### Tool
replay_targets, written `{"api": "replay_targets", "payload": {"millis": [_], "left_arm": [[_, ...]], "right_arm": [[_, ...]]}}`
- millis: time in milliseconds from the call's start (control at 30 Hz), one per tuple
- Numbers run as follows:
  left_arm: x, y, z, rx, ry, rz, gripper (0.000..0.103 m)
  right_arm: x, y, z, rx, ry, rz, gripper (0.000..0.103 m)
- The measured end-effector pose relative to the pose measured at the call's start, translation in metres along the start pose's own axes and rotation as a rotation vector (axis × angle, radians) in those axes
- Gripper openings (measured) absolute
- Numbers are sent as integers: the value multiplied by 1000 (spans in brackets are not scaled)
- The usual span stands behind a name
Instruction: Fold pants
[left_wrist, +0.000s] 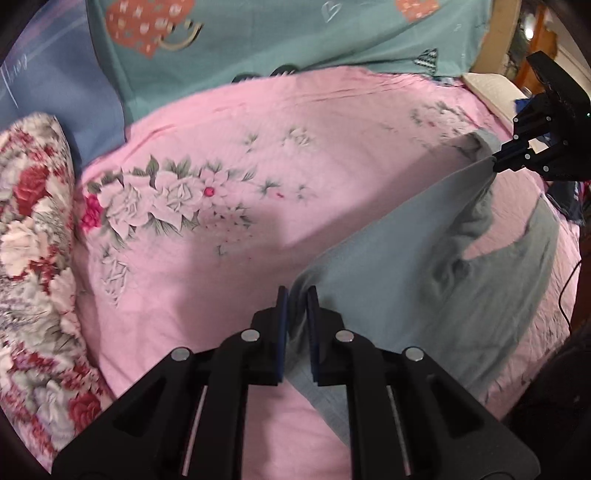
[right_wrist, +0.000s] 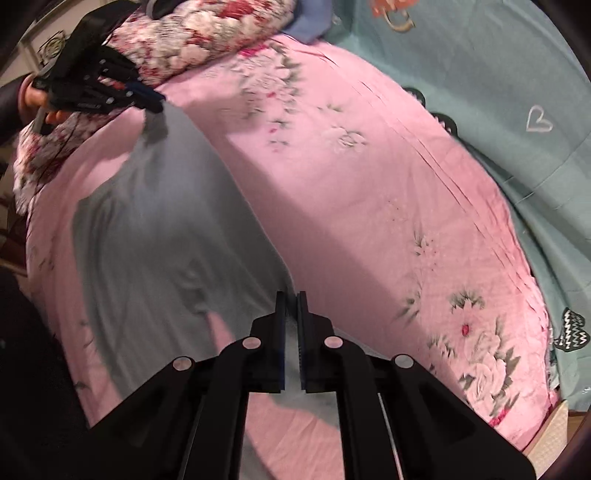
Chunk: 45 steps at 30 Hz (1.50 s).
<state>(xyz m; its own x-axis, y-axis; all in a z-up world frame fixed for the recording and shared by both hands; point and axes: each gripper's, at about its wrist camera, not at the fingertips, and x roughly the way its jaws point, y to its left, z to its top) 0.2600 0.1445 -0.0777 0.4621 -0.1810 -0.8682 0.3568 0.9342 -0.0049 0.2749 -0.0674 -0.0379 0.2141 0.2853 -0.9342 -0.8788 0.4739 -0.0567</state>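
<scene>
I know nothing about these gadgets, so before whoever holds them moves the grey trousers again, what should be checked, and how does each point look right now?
1. Left tool pinching the grey fabric pants: ok, cloth sits between its blue pads.
2. Right tool pinching the other end: ok, seen clamped from the left view too.
3. Upper edge stretched taut between the tools: ok.
4. Fabric free of bunching: not ok, a crumpled sagging fold hangs near the right tool.
5. Open pink floral bedsheet beyond to lay the pants on: ok.
6. Which parts of the pants are held, waistband or hems: cannot tell.
</scene>
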Motion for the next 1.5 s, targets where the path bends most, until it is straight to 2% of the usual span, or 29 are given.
{"api": "replay_targets", "payload": {"millis": [133, 233, 333, 500, 600, 700, 733, 767, 800, 833, 900, 1000, 1100, 1167, 1233, 1300, 1333, 1433, 1500], "left_arm": [[-40, -27, -35, 21, -22, -16, 10], [-45, -53, -69, 32, 14, -32, 10], [-34, -71, -108, 26, 84, -52, 10], [2, -87, -161, -36, 187, -54, 10], [16, -89, -181, -71, 212, -41, 10], [14, -86, -188, -129, 198, -32, 10], [11, -84, -188, -143, 208, -27, 14], [1, -84, -189, -157, 217, -13, 37], [-12, -84, -190, -161, 199, 18, 58], [-25, -86, -190, -162, 170, 46, 64], [-56, -93, -181, -160, 123, 79, 69], [-81, -125, -143, -123, 10, 60, 78], [-64, -177, -91, -88, -77, -75, 78], [-37, -216, -60, -83, -93, -164, 76], [1, -256, -31, -84, -71, -239, 71], [36, -283, -13, -116, -12, -263, 58], [51, -294, -8, -132, 14, -269, 54], [92, -314, 1, -174, 106, -218, 50], [105, -318, 2, -213, 149, -197, 48]], "right_arm": [[-34, 45, -34, -64, -10, 9, 5], [-36, 88, -62, -130, 7, -7, 5], [-14, 128, -92, -163, 47, -11, 5], [27, 159, -123, -133, 100, -16, 3], [43, 166, -131, -118, 115, -33, 4], [46, 166, -131, -71, 91, -55, 7], [44, 162, -130, -33, 88, -45, 10], [39, 158, -129, 3, 94, -26, 17], [32, 152, -129, 50, 96, -1, 26], [19, 140, -130, 115, 76, 21, 28], [-7, 114, -136, 208, 32, 22, 46], [-45, 59, -149, 296, -20, -80, 46], [-71, -17, -165, 355, -41, -147, 46], [-76, -75, -176, 397, -39, -186, 46], [-72, -126, -185, 418, -21, -158, 46], [-62, -172, -194, 418, -5, -160, 46], [-52, -190, -194, 402, 5, -145, 46], [-26, -218, -202, 320, 49, -140, 46], [-7, -233, -204, 283, 74, -126, 46]]}}
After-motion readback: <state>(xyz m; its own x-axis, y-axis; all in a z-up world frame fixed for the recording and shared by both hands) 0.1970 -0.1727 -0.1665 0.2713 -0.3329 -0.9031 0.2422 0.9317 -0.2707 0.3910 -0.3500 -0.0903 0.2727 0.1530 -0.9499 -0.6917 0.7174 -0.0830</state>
